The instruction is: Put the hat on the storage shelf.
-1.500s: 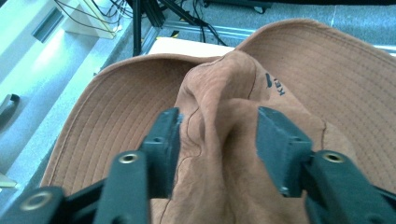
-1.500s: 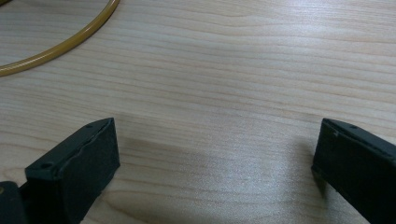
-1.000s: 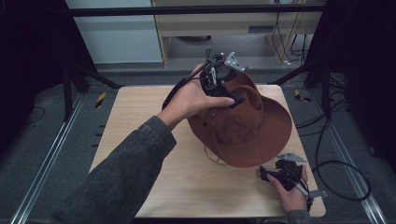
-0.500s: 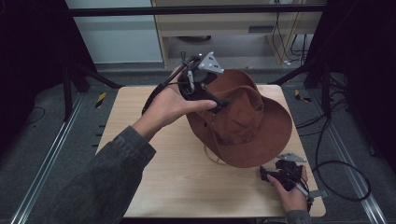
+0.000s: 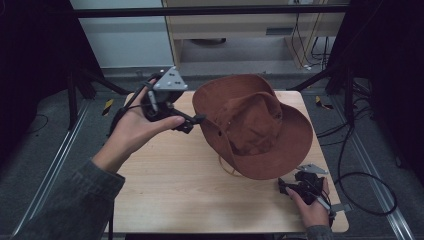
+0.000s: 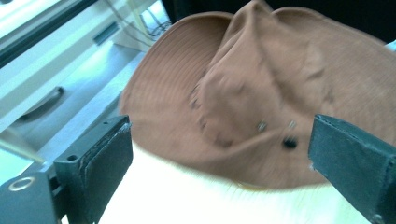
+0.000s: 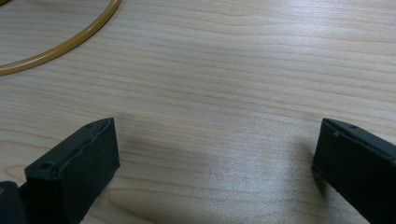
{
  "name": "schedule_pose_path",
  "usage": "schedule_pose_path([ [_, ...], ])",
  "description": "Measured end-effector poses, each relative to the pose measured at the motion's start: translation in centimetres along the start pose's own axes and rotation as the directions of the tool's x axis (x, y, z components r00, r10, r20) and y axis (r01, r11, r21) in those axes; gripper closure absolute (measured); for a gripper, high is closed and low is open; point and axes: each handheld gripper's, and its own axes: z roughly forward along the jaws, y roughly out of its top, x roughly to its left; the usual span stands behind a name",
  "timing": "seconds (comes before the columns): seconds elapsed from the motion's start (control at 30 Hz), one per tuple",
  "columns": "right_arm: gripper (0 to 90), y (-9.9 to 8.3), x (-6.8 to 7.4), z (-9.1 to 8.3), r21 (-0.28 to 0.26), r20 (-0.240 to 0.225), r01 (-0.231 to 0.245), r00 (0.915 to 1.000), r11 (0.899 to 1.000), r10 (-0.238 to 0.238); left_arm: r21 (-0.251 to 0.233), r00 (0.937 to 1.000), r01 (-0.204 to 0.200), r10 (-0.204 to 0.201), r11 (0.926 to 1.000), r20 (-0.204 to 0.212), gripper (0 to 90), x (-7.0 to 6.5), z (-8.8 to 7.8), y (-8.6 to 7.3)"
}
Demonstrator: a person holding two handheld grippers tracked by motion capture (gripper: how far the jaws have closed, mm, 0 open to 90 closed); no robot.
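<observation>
A brown wide-brimmed hat lies crown-up on the right half of the wooden table. Its tan chin cord loops out from under the near brim. My left gripper hovers just left of the brim and points at the hat. Its jaws have just been opening and stand wide apart with nothing between them. In the left gripper view the hat sits beyond the left gripper, a little blurred. My right gripper rests low at the table's near right corner. In the right gripper view it is open over bare wood, with the cord ahead on the left.
Black frame posts stand at the table's far corners, and a pale cabinet is behind it. Cables lie on the floor to the right. Bare wood spans the table's left and near middle.
My left gripper has drawn back to the left, off the hat's crown and past the brim, and its jaws are wider. The hat stays on the table. The right hand has not moved.
</observation>
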Motion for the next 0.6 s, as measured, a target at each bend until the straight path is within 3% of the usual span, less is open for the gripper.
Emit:
schedule_pose_path([
  [0.1, 0.5, 0.0, 0.0, 0.0, -0.001, 0.000, 0.001, 1.0000, 1.000, -0.001, -0.019, 0.9991, 0.006, -0.006, 0.9998, -0.042, 6.0, 0.6, -1.4, -2.2],
  [0.2, 0.5, 0.0, 0.0, 0.0, -0.001, 0.000, 0.002, 1.0000, 1.000, -0.002, -0.038, 0.9978, 0.056, -0.057, 0.9977, -0.033, 6.0, 1.3, -2.4, -4.6],
  [0.27, 0.5, 0.0, 0.0, 0.0, -0.002, 0.000, 0.003, 1.0000, 1.000, -0.003, -0.024, 0.9973, 0.064, -0.065, 0.9976, -0.033, 5.9, 1.5, -2.7, -6.2],
  [0.43, 0.5, 0.0, 0.0, 0.0, -0.001, 0.001, 0.003, 1.0000, 1.000, -0.003, -0.010, 0.9934, 0.111, -0.112, 0.9937, -0.026, 5.7, 1.5, -2.5, -10.0],
  [0.6, 0.5, 0.0, 0.0, 0.0, 0.000, 0.001, 0.003, 1.0000, 1.000, -0.003, 0.001, 0.9922, 0.125, -0.125, 0.9922, -0.006, 5.0, 1.0, -1.7, -13.0],
])
